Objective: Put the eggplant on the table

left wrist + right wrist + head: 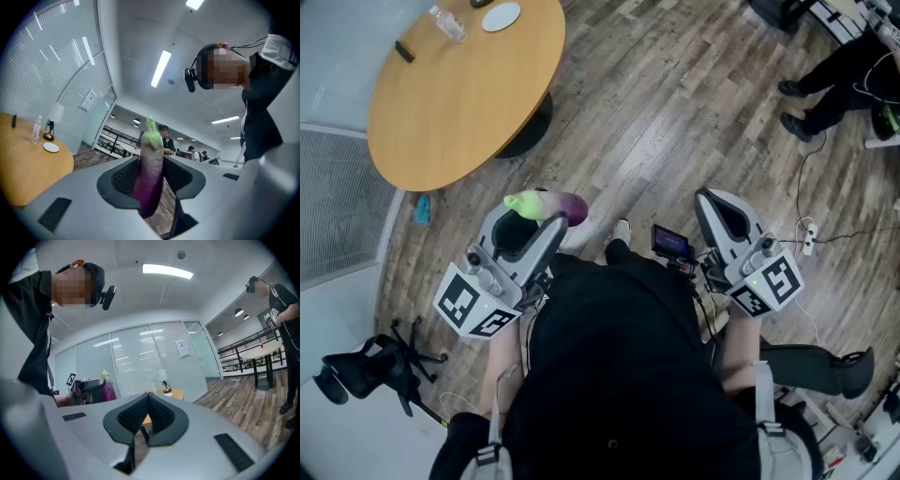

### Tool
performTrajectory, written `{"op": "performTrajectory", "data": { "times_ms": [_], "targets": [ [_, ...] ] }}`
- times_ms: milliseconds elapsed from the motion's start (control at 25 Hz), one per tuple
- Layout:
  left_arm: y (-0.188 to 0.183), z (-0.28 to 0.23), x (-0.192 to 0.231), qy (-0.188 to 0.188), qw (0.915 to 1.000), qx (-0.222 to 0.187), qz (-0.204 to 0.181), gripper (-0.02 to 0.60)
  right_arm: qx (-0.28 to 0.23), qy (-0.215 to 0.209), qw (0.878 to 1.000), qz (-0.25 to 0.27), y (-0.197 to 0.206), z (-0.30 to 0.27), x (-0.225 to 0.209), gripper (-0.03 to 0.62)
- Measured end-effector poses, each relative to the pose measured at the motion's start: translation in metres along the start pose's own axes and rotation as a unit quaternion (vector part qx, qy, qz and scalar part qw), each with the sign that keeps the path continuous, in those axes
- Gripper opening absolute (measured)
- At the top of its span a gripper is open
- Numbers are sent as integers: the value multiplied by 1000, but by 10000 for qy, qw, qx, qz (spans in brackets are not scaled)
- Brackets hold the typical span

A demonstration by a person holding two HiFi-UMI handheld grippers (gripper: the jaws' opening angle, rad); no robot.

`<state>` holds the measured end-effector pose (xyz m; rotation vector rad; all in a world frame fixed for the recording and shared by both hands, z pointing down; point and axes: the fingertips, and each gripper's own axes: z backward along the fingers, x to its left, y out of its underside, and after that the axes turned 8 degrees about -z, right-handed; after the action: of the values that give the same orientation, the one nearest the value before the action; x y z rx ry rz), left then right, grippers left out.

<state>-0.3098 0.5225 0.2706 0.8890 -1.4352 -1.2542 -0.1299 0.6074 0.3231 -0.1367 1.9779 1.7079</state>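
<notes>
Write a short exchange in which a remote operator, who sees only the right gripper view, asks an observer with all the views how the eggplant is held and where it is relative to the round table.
Operator: I can only make out something purple far off to my left. Is the eggplant actually gripped?
Observer: Yes. The left hand-held gripper is closed on the eggplant, with the green cap sticking out above it.
Operator: Is it over the table yet?
Observer: No. In the head view it hangs over the wooden floor, apart from the round table, which lies ahead and to the left.
</notes>
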Motion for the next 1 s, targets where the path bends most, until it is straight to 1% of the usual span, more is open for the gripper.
{"op": "performTrajectory", "data": {
  "times_ms": [200,440,560,720,840,920,1000],
  "targets": [
    [-2,-2,-2,-8,10000,38,-1,176,-36,46,9999,-91,-6,2,-3,15],
    [9,-7,-15,-10,9997,208,-153,176,-8,102,9997,-211,5,12,-8,17],
    [14,-10,-18,7,9997,237,-100,176,7,103,9995,-284,9,16,-8,17],
    [17,-17,-13,40,9996,286,-65,176,-4,221,9990,-384,11,16,-17,17],
    [19,-22,-7,74,9995,297,75,176,-59,312,9987,-404,9,16,-19,17],
    [20,-31,-1,177,9992,299,182,176,-116,430,9981,-428,7,17,-23,17],
    [22,-46,6,311,9988,358,151,176,-174,602,9969,-465,6,17,-33,17]
  ]
}}
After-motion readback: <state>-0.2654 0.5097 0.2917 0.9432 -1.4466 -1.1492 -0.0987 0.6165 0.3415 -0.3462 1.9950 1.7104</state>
